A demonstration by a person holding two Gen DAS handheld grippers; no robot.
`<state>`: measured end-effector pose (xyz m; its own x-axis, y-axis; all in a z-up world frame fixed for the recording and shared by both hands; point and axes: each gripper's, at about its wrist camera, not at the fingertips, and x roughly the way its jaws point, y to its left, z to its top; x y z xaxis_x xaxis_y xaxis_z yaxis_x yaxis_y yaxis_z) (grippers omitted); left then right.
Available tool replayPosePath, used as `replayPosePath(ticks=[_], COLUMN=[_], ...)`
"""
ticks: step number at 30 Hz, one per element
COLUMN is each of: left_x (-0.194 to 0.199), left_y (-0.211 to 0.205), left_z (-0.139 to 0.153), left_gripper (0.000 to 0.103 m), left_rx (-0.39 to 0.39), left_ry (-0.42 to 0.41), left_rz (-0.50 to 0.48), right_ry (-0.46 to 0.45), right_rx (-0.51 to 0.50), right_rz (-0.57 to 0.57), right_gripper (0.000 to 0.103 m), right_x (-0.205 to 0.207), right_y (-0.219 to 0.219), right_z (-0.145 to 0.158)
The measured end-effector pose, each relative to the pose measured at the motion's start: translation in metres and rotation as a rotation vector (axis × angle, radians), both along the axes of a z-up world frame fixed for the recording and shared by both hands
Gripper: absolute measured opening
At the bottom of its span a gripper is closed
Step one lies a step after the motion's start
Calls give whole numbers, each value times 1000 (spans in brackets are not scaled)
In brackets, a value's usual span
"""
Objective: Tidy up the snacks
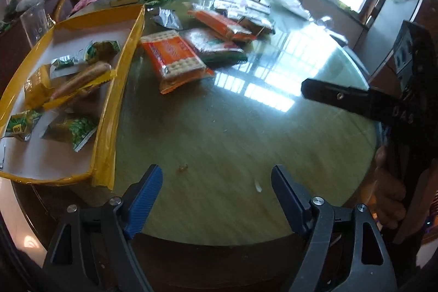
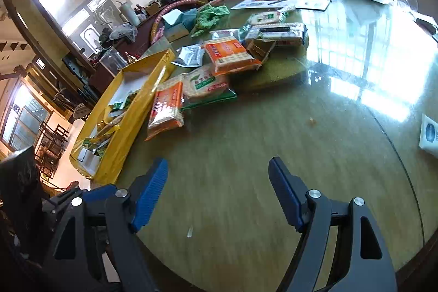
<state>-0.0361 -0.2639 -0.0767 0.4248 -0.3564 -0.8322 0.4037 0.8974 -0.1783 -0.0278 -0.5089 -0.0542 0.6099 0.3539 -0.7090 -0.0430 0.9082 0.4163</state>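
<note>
Your left gripper (image 1: 216, 182) hangs wide open above the glass-topped bench (image 1: 232, 127), its blue pads (image 1: 145, 196) holding nothing. Your right gripper (image 2: 219, 182) is spread just as wide and also empty over the same bench. In the left wrist view you can see the right gripper's black body off to the right of your left one, one finger reaching in over the glass.

Ahead and to the left of your left gripper sits the yellow-edged tray (image 1: 105, 133), which overhangs the bench edge. It holds several small green packets (image 1: 79, 129) and a yellow-wrapped bar (image 1: 84, 78).

The loose snacks lie farther ahead of both grippers, well apart from the pads. An orange cracker pack (image 1: 175, 59) lies nearest, just beside the tray wall. A green-and-white pack (image 1: 216, 45) sits behind it, partly under a second orange pack (image 1: 221, 23). A silver pouch (image 1: 167, 18) lies beyond, near the tray's far corner.

From the right wrist view, a long pale pack (image 2: 282, 33) lies at the far end of the pile, and a green cloth (image 2: 209, 17) sits behind it
</note>
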Motion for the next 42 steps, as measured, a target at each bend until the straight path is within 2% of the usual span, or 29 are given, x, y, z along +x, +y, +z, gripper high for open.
replayPosePath(ticks=[6,9,21,23,25,26,29,31,33,35,38,42], left_x=[3,0,1,0,2,4,0,4,15,18,8,6], left_y=[-1,4,6,12,11,9,8,5,-3,-11,-6,8], left_z=[-6,-1,1,7,9,9,13,12,7,8,17,19], left_gripper=[82,82,82,82,82,82,82,82,82,82,82,82], left_rx=[21,-23,-29,-77,-82,-59,-70,-60,-47,-35,-16,-20], left_ry=[29,20,26,21,11,19,0,-6,44,45,-1,25], left_rz=[-7,-6,6,18,18,22,3,4,3,-10,-42,-15], right_ry=[7,7,-13,-14,-13,-3,54,75,88,95,119,152], right_rx=[12,10,-11,-12,-4,-13,-66,-63,-62,-82,-128,-185], right_rz=[-17,-16,-17,-29,-36,-44,-69,-64,-58,-83,-136,-110], right_gripper=[77,76,76,76,76,76,76,76,76,76,76,76], right_x=[3,4,19,20,19,18,9,0,3,10,9,-7], right_y=[-7,-7,-22,-27,-31,-32,-32,-33,-31,-31,-41,-48], right_z=[-1,0,17,20,20,18,10,5,2,1,1,-1])
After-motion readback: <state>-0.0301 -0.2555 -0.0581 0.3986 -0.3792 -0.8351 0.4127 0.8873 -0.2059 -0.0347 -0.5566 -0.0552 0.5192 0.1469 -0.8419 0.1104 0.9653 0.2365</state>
